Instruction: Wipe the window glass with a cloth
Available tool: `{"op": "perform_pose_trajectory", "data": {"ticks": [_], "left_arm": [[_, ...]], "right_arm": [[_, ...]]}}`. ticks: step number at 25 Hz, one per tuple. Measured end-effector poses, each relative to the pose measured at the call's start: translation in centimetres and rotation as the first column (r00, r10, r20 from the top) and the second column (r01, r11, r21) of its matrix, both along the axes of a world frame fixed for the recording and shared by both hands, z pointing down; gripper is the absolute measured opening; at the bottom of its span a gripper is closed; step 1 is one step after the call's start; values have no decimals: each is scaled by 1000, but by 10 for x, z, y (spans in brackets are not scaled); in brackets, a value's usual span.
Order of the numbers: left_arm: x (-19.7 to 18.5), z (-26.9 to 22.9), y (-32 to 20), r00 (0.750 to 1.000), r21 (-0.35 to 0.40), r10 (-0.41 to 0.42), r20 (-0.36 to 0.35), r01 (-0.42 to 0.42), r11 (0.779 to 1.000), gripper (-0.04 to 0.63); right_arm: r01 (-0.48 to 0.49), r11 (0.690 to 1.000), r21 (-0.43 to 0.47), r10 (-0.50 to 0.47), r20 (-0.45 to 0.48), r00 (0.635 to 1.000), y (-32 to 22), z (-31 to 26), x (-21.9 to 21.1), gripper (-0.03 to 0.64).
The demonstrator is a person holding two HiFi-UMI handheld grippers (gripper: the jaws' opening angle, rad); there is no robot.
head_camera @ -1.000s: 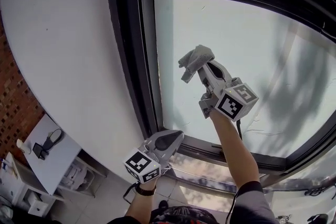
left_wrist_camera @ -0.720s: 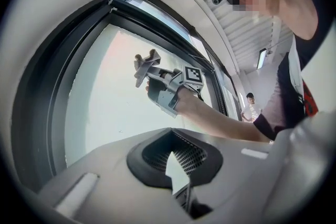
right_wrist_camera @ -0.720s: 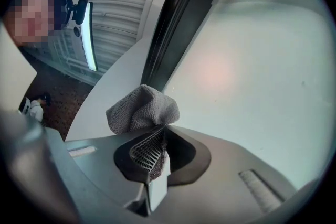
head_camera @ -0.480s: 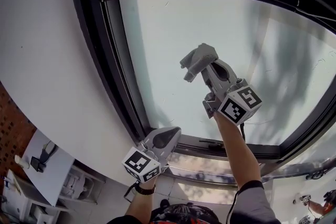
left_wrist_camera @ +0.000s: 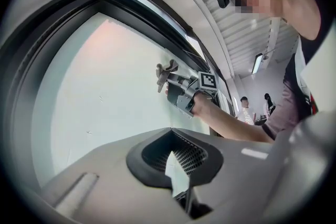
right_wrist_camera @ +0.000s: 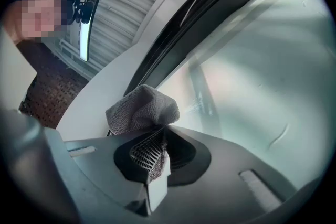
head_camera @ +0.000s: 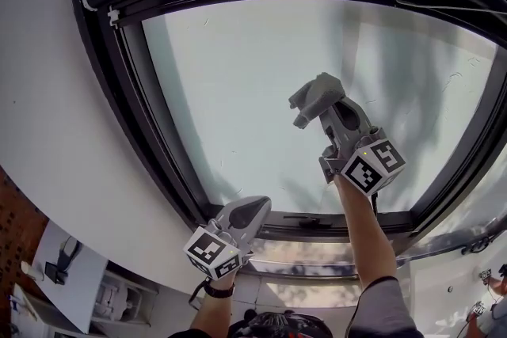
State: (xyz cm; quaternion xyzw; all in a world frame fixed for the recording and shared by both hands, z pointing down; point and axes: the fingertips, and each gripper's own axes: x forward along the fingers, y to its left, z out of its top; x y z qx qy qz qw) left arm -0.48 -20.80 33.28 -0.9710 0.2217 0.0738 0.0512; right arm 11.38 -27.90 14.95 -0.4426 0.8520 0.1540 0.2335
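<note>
A pale window glass (head_camera: 245,91) fills a black frame (head_camera: 131,83). My right gripper (head_camera: 321,103) is raised to the middle of the pane and shut on a bunched grey cloth (head_camera: 314,96), which lies against the glass. The right gripper view shows the cloth (right_wrist_camera: 142,109) pinched between the jaws, with the glass (right_wrist_camera: 262,92) beyond. My left gripper (head_camera: 252,211) hangs low by the bottom frame rail, jaws closed with nothing between them. From the left gripper view I see the glass (left_wrist_camera: 105,86) and the right gripper (left_wrist_camera: 169,74) with the cloth (left_wrist_camera: 164,72).
White wall (head_camera: 47,91) lies left of the frame. A handle (head_camera: 305,222) sits on the bottom rail. Below left stands a white table (head_camera: 59,269). People stand far off in the room (left_wrist_camera: 254,110).
The right gripper and cloth have slid right across the glass. The head view has swung, so the frame sits further left. The left gripper has stayed by the bottom rail.
</note>
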Motion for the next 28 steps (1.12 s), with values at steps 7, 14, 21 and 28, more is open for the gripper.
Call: {"op": "perform_pose_trajectory", "data": {"ticks": [7,14,21,28], "left_arm": [[40,3,7,996,-8,81,25,-81,997,0],[67,-2,16,988,-31,151,-9,-151,988,0],[90,2,20,982,-50,190,-2,-190,980,0],[104,4,23,978,-70,209,4,-208,976,0]], "right_arm": [[-141,990,6,141,0,990,18,-3,70,15],[-274,962,5,274,19,962,35,-3,135,15],[-363,932,-1,362,59,930,50,1,195,15],[-449,894,-12,448,96,889,65,8,255,15]]}}
